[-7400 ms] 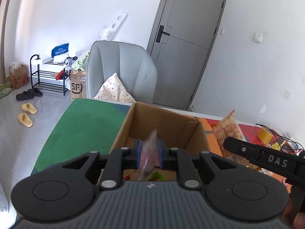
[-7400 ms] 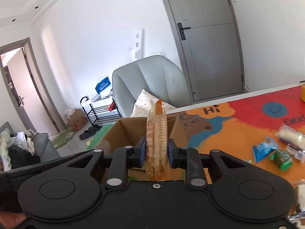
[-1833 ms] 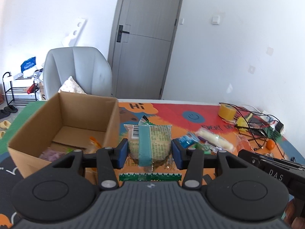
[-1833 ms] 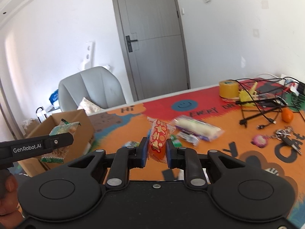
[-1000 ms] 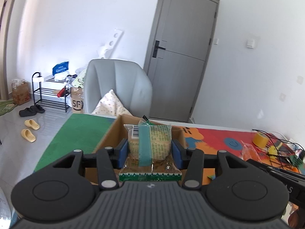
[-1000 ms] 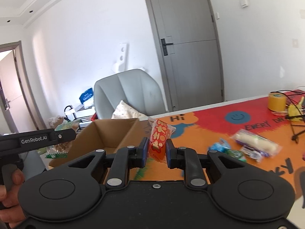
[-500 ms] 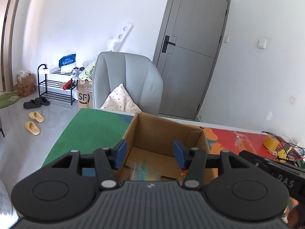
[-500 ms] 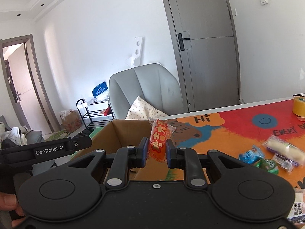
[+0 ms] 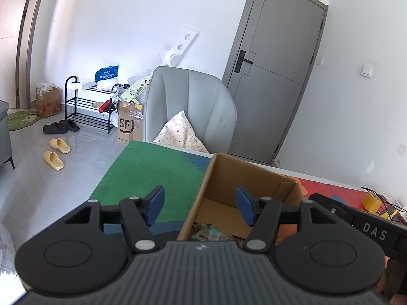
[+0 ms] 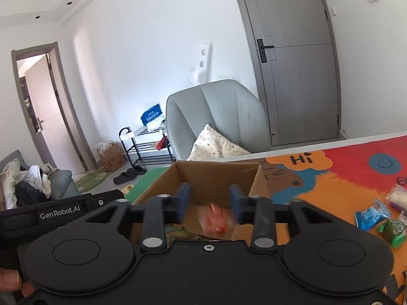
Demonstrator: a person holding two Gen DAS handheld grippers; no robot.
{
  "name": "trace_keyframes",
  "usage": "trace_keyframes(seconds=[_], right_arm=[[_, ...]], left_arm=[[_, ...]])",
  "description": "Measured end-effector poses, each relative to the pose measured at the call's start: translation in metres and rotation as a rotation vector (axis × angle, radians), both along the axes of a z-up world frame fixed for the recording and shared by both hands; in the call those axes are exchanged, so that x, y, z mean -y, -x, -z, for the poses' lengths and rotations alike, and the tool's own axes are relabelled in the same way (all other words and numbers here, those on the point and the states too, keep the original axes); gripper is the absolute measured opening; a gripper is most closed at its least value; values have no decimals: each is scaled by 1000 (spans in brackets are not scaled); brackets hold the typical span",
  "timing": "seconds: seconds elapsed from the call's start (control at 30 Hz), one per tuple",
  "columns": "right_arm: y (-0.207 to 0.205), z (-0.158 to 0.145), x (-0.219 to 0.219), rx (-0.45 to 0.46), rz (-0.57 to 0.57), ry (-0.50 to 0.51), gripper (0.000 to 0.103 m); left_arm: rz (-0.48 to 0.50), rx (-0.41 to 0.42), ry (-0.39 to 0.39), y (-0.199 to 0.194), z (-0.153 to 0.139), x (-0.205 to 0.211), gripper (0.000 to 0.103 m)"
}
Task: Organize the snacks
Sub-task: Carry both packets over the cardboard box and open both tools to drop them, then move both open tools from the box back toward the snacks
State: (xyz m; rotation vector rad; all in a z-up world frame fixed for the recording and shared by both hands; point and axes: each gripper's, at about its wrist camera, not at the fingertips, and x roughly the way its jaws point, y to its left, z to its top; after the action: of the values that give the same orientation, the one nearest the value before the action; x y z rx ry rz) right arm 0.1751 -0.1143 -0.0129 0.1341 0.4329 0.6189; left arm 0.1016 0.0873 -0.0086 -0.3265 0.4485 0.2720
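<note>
right gripper [image 10: 209, 203]: jaws opening, blurred with motion; nothing pressed between the pads. it is poised over the cardboard box.
red snack packet [image 10: 215, 219]: smeared by blur, loose below and between the right jaws, over the floor of the box; it looks to be dropping in, touching neither pad.
left gripper [image 9: 199, 208]: jaws opening and wide apart, empty; its left pad is over the green mat, its right pad over the box mouth.
cardboard box [image 10: 216, 170]: open top, flaps down inside; at 12 o'clock from the right gripper, at 1 o'clock from the left.
green-wrapped snack [image 9: 207, 231]: lying on the box floor, partly hidden by the left gripper body.
loose snacks [image 10: 372, 214]: blue and green packets on the orange mat, at 3 o'clock from the right gripper, well apart from the box.
other gripper in view: the left one shows at 9 o'clock in the right view, with a fingertip of the person's hand [image 10: 10, 283] at the frame edge.
handling, judged: the packets look light, soft and crinkly, with slippery film and crushable contents.
where to grip, judged: across the flat middle of a packet, pads on the two broad faces, gently; the sealed ends would slide out.
progress, judged: several snacks boxed, some left on the mat.
</note>
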Motion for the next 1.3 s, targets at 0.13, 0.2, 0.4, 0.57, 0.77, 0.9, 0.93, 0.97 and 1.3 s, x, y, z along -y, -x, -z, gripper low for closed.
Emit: trace_keyframes(seconds=[0.13,0.2,0.4,0.57,0.77,0.9,0.93,0.97,1.3], right_arm=[[2,2,6,-24,16,-10,46],[1,3,11,-41,32,-17,46],[7,9,28,-64,65,-26,46],[15,12,37,-76,74,-21,52],[27,15,54,-93,93,-31,60],[33,16,63,-99,101,-26,67],[35,17,66,-98,104,-26,70],[36,17,69,-99,107,-26,71],[48,20,104,-106,173,-21,93]], left_arm=[[-2,2,8,2,0,1,69],[0,6,13,3,0,0,72],[5,0,14,7,2,6,78],[16,-11,1,11,2,15,84],[41,-23,-19,15,2,29,89],[56,-39,-30,16,3,41,90],[62,-43,-35,16,3,45,90],[68,-46,-39,17,4,48,90],[154,-73,-64,18,6,80,95]])
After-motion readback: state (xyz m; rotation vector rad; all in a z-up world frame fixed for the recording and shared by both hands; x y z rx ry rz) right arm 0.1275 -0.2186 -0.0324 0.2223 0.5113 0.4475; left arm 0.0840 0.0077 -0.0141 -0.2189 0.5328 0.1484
